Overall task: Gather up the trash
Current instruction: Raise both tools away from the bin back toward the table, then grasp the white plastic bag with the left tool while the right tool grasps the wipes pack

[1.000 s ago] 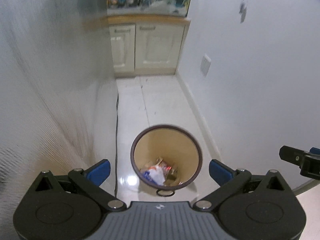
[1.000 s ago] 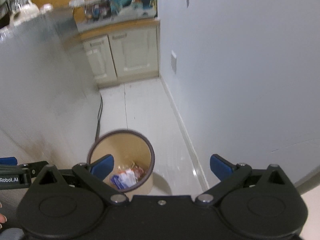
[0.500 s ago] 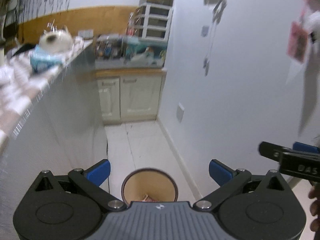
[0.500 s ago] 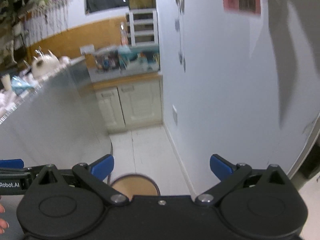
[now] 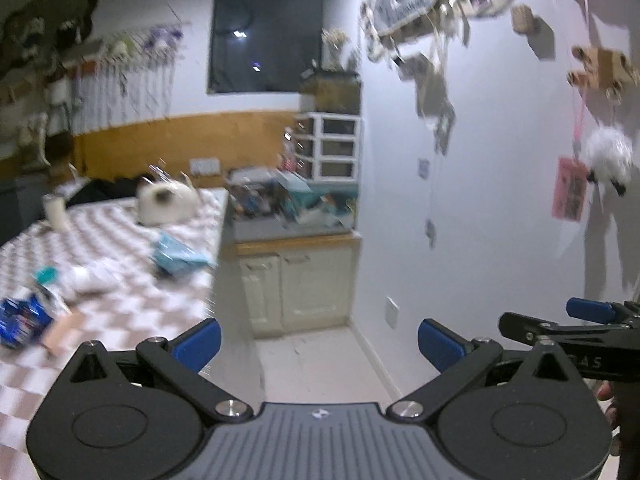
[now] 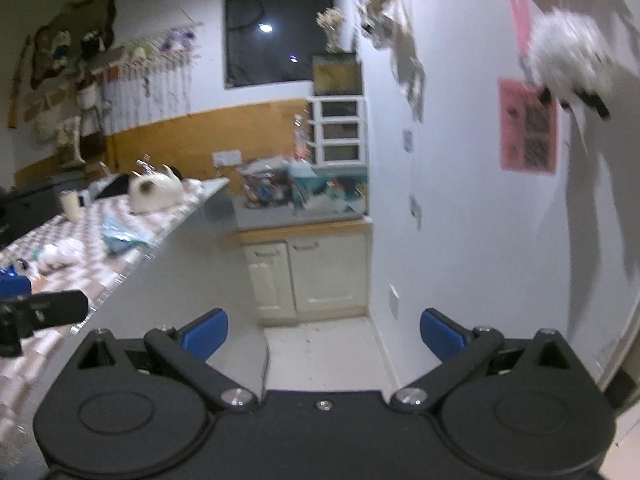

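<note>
My left gripper (image 5: 318, 342) is open and empty, raised to the level of the checkered counter (image 5: 120, 304). On that counter lie a teal crumpled wrapper (image 5: 176, 258), a white crumpled tissue (image 5: 90, 278) and a blue packet (image 5: 20, 318). My right gripper (image 6: 322, 334) is open and empty too, held level beside the counter's end. The same teal wrapper (image 6: 120, 234) and white tissue (image 6: 60, 254) show in the right wrist view. The right gripper's fingers (image 5: 588, 310) appear at the right edge of the left wrist view. The trash bin is out of sight.
A white cat (image 5: 166, 202) lies at the counter's far end beside a white cup (image 5: 56, 210). Cream cabinets (image 5: 300, 284) with a cluttered top close the narrow aisle ahead. The white wall (image 5: 500, 200) on the right carries hanging papers and a pink card (image 6: 528, 126).
Both grippers have tilted up from the floor bin, which has dropped out of view. The counter top and upper wall now fill the frames. Both stay open.
</note>
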The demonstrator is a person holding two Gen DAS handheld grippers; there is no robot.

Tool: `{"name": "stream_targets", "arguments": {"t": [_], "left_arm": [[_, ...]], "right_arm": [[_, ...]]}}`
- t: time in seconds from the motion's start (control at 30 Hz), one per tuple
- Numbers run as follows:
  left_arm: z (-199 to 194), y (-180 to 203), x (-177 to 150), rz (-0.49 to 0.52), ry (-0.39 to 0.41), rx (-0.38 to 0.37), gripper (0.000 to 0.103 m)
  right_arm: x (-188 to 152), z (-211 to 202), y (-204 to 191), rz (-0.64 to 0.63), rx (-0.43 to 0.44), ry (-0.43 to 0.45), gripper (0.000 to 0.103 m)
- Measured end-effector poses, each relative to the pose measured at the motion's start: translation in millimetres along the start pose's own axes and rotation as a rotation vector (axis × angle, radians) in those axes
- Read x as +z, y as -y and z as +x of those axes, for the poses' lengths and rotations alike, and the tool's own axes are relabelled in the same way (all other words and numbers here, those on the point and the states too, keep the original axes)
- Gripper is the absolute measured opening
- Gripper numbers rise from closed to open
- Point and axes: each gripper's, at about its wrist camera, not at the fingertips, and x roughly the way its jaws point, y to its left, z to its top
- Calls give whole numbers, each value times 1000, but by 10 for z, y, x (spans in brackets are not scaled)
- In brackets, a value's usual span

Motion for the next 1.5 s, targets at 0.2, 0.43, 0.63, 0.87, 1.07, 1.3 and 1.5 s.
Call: {"name": "stream_targets", "arguments": {"t": [0.2,0.43,0.63,0.87,1.07,1.3,1.5], "left_arm": [[-230,-431,257,31,49,50,103],[-474,-1065,542,85,113,93,103],[-430,-1677,885,122,123,114,103],[149,-2412,1131,111,15,105,103],[783,-2946,1057,65,-92,-12,103],[1373,-3184,712,160,-216,-100,103],[1761,-3324,432,252,-323,-76,101]], "right_arm": [[210,-75,-300,-5,95,54,103],[450,76,-680,15,229,44,103],[719,355,-1000,46,299,27,103],[1040,646,-1451,-18,290,23,103],[1144,944,-1845,-118,354,46,103],[1056,1459,-2242,-206,363,36,103],[919,1894,-2521,-310,332,-1,103]]}}
